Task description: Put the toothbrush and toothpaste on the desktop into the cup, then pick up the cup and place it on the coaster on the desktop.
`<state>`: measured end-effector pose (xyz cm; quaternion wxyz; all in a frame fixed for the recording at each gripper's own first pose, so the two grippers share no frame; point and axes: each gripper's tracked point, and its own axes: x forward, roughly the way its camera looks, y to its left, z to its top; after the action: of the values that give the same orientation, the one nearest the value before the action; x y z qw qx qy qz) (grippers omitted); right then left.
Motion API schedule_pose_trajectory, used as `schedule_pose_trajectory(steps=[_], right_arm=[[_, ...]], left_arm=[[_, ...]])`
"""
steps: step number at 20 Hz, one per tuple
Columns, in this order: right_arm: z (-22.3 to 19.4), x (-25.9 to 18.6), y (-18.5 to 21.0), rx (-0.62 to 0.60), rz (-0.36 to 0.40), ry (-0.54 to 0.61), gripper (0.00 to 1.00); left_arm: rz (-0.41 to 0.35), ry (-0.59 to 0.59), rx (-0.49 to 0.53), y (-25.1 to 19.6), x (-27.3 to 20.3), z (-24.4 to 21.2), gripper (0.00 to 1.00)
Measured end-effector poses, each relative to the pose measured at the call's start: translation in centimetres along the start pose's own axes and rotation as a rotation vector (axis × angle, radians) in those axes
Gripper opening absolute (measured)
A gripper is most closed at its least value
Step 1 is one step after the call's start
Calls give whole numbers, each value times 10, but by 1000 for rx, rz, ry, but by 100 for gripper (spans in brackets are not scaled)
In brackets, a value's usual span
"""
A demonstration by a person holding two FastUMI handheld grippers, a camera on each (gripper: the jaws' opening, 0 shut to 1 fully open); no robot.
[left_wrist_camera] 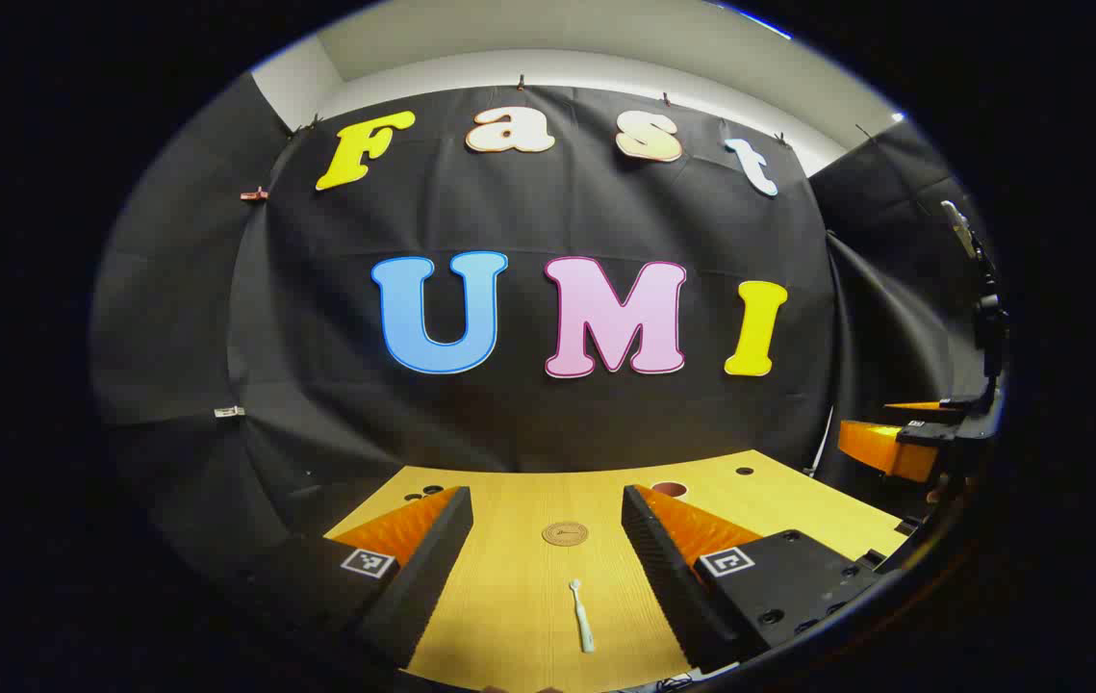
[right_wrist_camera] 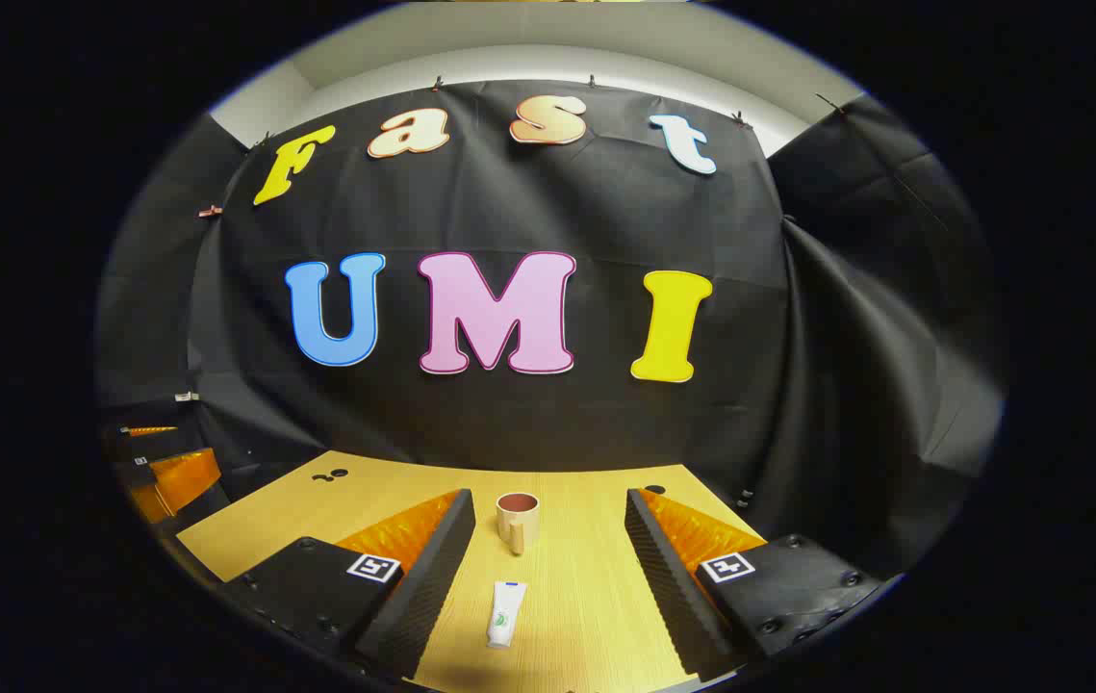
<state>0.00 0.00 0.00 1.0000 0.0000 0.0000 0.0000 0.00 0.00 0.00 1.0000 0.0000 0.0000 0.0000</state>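
Observation:
In the left gripper view a white toothbrush point(left_wrist_camera: 582, 616) lies flat on the wooden desktop point(left_wrist_camera: 519, 597), between my open left gripper point(left_wrist_camera: 548, 510) fingers and near the camera. Farther off sits a round brown coaster point(left_wrist_camera: 565, 533). The rim of the cup point(left_wrist_camera: 670, 489) peeks over the right finger. In the right gripper view a white toothpaste tube point(right_wrist_camera: 505, 613) lies lengthwise between my open right gripper point(right_wrist_camera: 549, 508) fingers. A beige cup point(right_wrist_camera: 517, 520) with a dark inside stands upright beyond it. Neither gripper touches anything.
The black cloth wall rises just behind the desktop's point(right_wrist_camera: 586, 587) far edge. Small dark holes point(left_wrist_camera: 745, 471) mark the desktop's back corners. The other gripper point(left_wrist_camera: 904, 438) shows at the far right of the left gripper view, and at the far left edge point(right_wrist_camera: 163, 472) of the right gripper view.

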Motion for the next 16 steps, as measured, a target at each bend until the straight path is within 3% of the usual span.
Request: schedule_pose_trajectory(steps=[16], right_arm=[[-25,22,-8,-24,20,67,97]], left_arm=[[-23,62,-5,-20,27,-19,99]])
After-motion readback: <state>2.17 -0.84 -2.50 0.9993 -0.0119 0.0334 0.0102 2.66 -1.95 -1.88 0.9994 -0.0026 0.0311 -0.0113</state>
